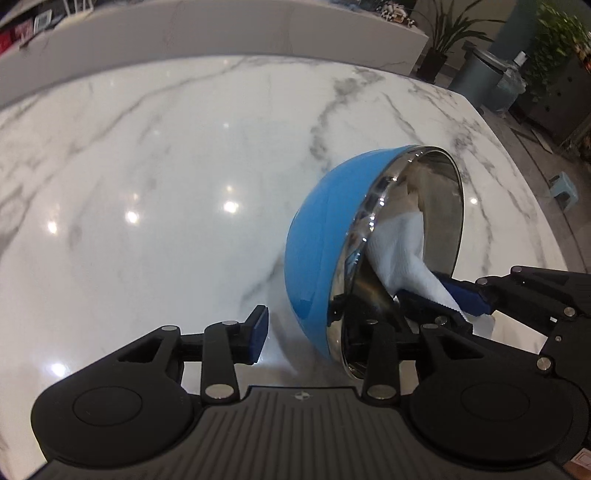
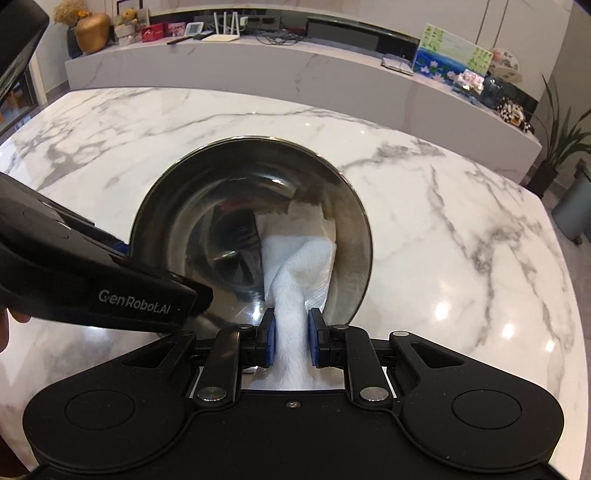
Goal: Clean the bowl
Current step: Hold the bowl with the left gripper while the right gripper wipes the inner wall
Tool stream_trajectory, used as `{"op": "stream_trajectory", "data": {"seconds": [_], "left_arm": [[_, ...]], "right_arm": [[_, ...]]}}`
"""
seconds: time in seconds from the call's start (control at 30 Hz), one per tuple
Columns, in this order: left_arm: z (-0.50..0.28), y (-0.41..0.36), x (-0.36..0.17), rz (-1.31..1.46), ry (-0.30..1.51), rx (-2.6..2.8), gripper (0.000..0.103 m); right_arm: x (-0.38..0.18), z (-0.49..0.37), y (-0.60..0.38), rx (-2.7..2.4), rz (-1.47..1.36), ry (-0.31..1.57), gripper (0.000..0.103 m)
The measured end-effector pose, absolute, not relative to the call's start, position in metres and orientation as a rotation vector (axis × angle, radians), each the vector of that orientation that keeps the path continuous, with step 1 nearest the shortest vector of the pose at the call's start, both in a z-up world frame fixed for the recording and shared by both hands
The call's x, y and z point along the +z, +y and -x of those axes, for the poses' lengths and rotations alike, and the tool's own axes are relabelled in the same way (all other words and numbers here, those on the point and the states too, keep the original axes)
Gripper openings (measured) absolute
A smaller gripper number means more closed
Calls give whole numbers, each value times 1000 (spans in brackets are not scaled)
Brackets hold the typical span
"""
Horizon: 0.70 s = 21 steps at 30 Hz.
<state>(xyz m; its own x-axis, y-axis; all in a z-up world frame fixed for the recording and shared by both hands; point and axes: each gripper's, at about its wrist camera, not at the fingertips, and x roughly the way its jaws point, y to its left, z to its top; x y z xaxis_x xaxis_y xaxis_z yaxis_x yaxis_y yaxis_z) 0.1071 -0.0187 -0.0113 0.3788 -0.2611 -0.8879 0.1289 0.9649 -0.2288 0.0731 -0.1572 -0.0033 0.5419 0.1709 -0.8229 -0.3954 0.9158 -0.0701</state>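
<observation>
A bowl (image 1: 325,236), blue outside and shiny steel inside, stands tilted on its edge on the marble table. My left gripper (image 1: 306,339) straddles its lower rim with the jaws wide; the left blue pad (image 1: 258,339) stands apart from the blue wall, and the right finger is hidden inside the bowl. My right gripper (image 2: 291,341) is shut on a white paper towel (image 2: 295,273), whose front end lies against the steel inside of the bowl (image 2: 229,206). The right gripper's blue pads (image 1: 461,295) and the towel (image 1: 399,251) also show in the left wrist view.
The white marble table (image 2: 443,229) spreads around the bowl. A raised marble ledge (image 2: 295,74) behind it carries books, pictures and ornaments. Plants (image 1: 447,33) and a grey bin (image 1: 480,77) stand on the floor beyond the table's right edge.
</observation>
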Motion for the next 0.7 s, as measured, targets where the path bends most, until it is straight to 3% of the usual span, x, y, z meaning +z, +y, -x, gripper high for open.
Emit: {"op": "stream_trajectory", "data": {"seconds": [0.1,0.53,0.7], "left_arm": [[-106,-18,-8,130,1136,-262,25],[-120,-4,27,155,915,-238,28],[-129,-5,20,142,957,-234,16]], "right_arm": [[-2,-74,-158,344,255,939,15],[17,-81,-165,341,204,874,15],[20,-86,-163,360,193,874,15]]}}
